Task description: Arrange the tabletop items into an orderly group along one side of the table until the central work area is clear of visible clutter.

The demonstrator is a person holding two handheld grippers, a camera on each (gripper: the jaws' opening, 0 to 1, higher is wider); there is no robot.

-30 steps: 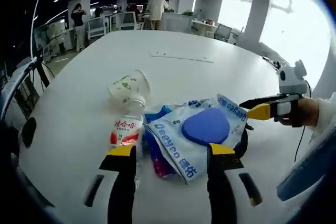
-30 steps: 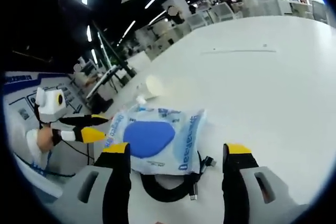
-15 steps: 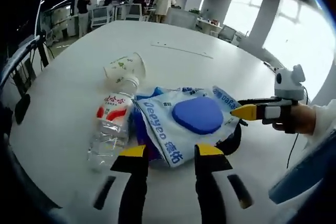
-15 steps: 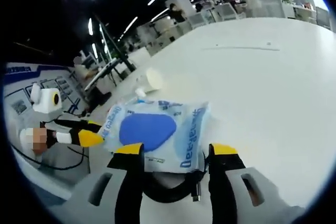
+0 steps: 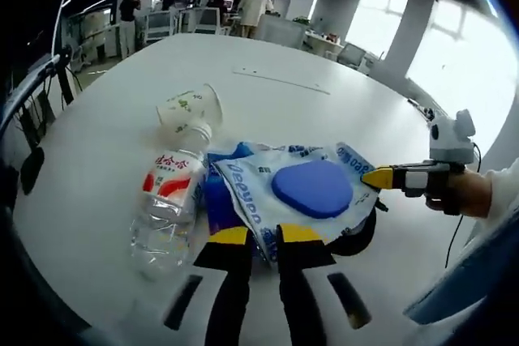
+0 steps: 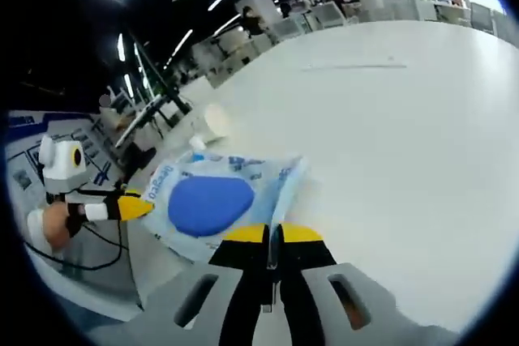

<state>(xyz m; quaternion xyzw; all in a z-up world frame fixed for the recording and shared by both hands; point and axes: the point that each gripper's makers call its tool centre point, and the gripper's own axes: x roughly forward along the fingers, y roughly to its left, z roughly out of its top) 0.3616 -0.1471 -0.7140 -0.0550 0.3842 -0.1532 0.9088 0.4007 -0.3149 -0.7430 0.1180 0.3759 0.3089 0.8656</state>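
A: What could be going wrong here?

B: The clear, ribbed plastic water bottle with the red-and-white label (image 5: 172, 202) is lying on its side just left of the left gripper (image 5: 259, 236). It is round and looks light, so I judge any drag on the pile could be sending it rolling across the white table (image 5: 105, 143). Beyond it, the white paper cup with green print (image 5: 189, 108) is also tipped over.

A: And the jaws?

B: The left jaws are nearly pressed together, pinching the near corner of the glossy white-and-blue plastic packet with the blue oval (image 5: 300, 192). The right gripper (image 6: 272, 234) is closing on the packet's opposite edge, jaws pressed on the thin film.

A: So both are gripping one packet?

B: Yes. The film is slippery and crinkled; pulling apart could be tearing or slipping it. A black cable loop (image 5: 355, 237) is lying under it, right of the left jaws, and could be snagging.
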